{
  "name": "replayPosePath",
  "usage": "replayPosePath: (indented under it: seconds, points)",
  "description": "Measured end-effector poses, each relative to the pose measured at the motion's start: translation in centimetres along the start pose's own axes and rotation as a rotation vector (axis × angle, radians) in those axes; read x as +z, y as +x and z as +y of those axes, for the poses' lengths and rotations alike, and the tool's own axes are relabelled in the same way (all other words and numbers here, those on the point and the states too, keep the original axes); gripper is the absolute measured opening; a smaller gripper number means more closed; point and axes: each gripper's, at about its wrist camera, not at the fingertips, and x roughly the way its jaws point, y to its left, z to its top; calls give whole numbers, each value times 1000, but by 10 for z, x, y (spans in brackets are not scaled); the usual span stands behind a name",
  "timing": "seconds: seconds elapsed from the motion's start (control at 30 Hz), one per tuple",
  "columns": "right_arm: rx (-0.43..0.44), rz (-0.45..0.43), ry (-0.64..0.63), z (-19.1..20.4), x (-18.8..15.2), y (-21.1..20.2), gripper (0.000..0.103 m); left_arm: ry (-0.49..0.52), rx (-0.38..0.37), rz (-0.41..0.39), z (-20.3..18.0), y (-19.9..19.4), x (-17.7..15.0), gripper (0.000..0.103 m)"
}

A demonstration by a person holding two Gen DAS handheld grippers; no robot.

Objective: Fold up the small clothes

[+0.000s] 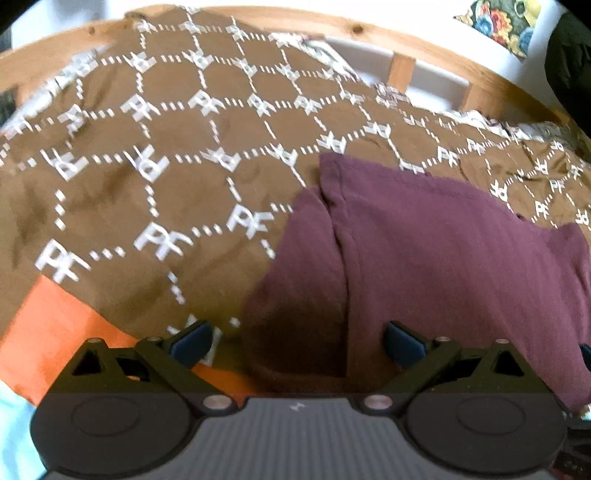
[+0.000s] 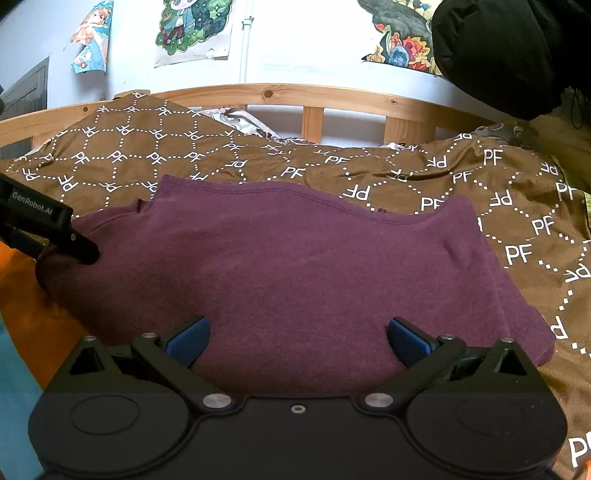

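Observation:
A maroon garment [image 2: 288, 258] lies folded flat on a brown bedspread [image 2: 524, 206] printed with white "PF" marks. My right gripper [image 2: 298, 345] hovers open over the garment's near edge, nothing between its blue pads. In the left wrist view the same maroon garment [image 1: 424, 258] fills the lower right, with a vertical fold seam. My left gripper [image 1: 297, 343] is open above the garment's left edge. The black body of the left gripper [image 2: 48, 229] also shows at the garment's left corner in the right wrist view.
A wooden bed rail [image 2: 314, 96] runs along the far side, with a white wall and colourful posters [image 2: 192, 26] behind. A black fabric mass [image 2: 517, 51] hangs at the upper right. An orange sheet [image 1: 55, 325] and a light blue surface [image 1: 14, 435] border the bedspread on the near left.

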Motion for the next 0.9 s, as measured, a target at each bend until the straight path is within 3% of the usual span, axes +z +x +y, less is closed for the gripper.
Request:
replayPosePath:
  seconds: [0.1, 0.23, 0.4, 0.67, 0.77, 0.9]
  points:
    - [1, 0, 0, 0, 0, 0, 102, 19, 8, -24, 4, -1, 7, 101]
    - [1, 0, 0, 0, 0, 0, 103, 80, -61, -2, 6, 5, 12, 100]
    - [4, 0, 6, -1, 0, 0, 103, 39, -123, 27, 14, 11, 13, 91]
    - [5, 1, 7, -1, 0, 0, 103, 12, -153, 66, 16, 8, 16, 61]
    - [5, 1, 7, -1, 0, 0, 103, -10, -171, 93, 11, 2, 19, 34]
    - [5, 1, 7, -1, 0, 0, 103, 17, -171, 80, 4, -11, 23, 28]
